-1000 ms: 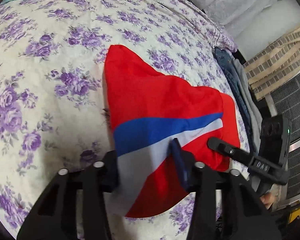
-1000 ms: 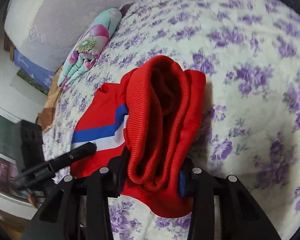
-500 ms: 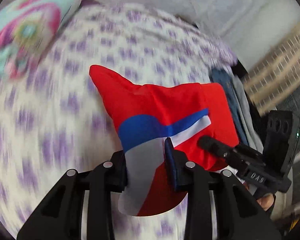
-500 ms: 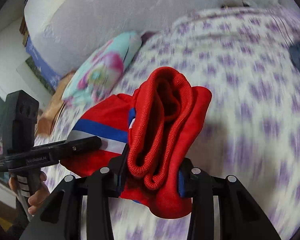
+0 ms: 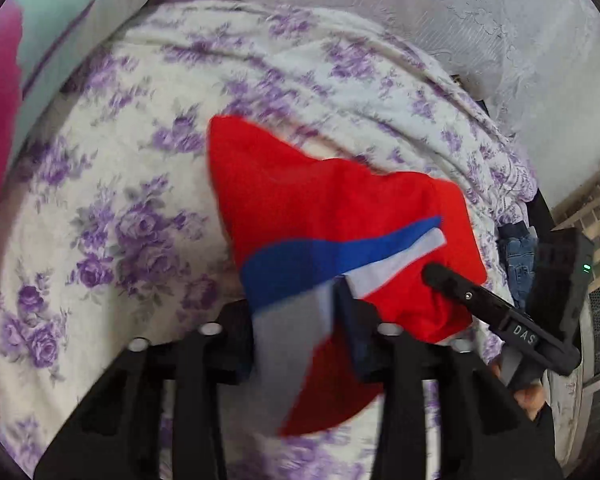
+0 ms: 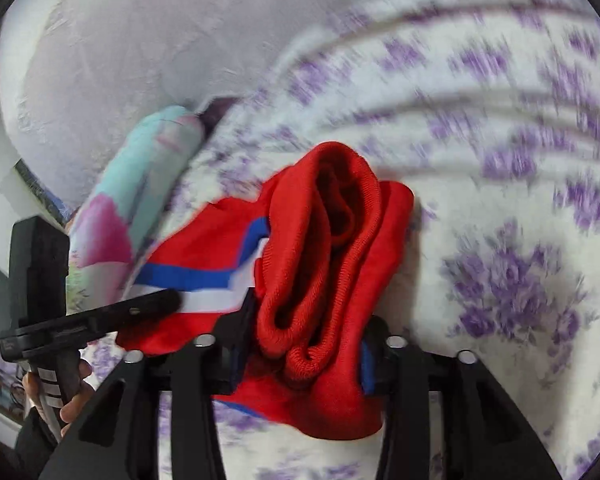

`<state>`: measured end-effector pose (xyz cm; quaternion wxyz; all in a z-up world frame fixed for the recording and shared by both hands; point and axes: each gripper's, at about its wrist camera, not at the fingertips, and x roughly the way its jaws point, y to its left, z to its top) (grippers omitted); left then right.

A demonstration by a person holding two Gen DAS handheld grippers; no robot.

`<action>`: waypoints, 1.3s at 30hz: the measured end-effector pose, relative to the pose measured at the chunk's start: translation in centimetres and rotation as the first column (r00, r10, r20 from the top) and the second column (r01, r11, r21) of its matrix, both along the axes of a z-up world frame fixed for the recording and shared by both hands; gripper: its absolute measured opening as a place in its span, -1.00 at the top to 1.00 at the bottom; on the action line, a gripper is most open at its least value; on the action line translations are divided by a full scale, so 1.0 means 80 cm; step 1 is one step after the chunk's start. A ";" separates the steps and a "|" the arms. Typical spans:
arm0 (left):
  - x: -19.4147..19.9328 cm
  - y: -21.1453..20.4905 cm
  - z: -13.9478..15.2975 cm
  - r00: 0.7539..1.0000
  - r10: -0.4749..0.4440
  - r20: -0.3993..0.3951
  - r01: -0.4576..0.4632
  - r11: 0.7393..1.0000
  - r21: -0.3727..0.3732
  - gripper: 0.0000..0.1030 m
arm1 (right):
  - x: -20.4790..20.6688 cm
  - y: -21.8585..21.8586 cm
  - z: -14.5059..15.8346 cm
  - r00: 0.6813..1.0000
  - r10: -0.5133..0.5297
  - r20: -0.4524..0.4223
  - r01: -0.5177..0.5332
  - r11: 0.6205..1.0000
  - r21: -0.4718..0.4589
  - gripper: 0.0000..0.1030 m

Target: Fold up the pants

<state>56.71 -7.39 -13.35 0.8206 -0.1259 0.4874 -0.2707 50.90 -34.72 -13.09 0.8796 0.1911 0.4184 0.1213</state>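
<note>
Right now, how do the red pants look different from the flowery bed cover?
The pants are red with a blue and white stripe; the bed cover is white with purple flowers. The pants are bunched up and folded over; the bed cover lies spread out underneath them. Both are soft cloth.

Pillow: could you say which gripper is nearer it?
Left. The left gripper is by the pillow; the right gripper lies beyond it. Both sets of jaws have just been opening, pants between them.

Both jaws have just been opening. The left gripper (image 5: 300,336) and right gripper (image 6: 304,344) straddle the pants (image 5: 340,208), seemingly loosely.
</note>
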 end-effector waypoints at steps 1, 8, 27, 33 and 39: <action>0.003 0.006 -0.007 1.000 0.025 -0.015 -0.025 1.000 0.014 -0.41 | 0.002 -0.003 -0.003 1.000 0.006 -0.017 -0.006 1.000 0.012 -0.37; -0.071 0.051 0.066 0.984 0.136 0.114 -0.155 0.972 0.179 -0.48 | -0.063 -0.007 0.078 0.988 -0.145 -0.053 0.130 0.967 -0.220 -0.59; -0.432 0.006 0.124 0.824 0.171 0.541 -0.367 0.887 0.280 -0.90 | -0.387 0.090 0.100 0.947 -0.162 0.277 0.264 0.885 -0.384 -0.93; -0.423 0.012 0.107 0.832 0.202 0.517 -0.402 0.861 0.310 -0.90 | -0.388 0.083 0.086 0.951 -0.178 0.255 0.267 0.888 -0.375 -0.93; -0.417 0.013 0.097 0.855 0.197 0.480 -0.376 0.873 0.310 -0.90 | -0.384 0.096 0.074 0.965 -0.143 0.219 0.224 0.884 -0.409 -0.93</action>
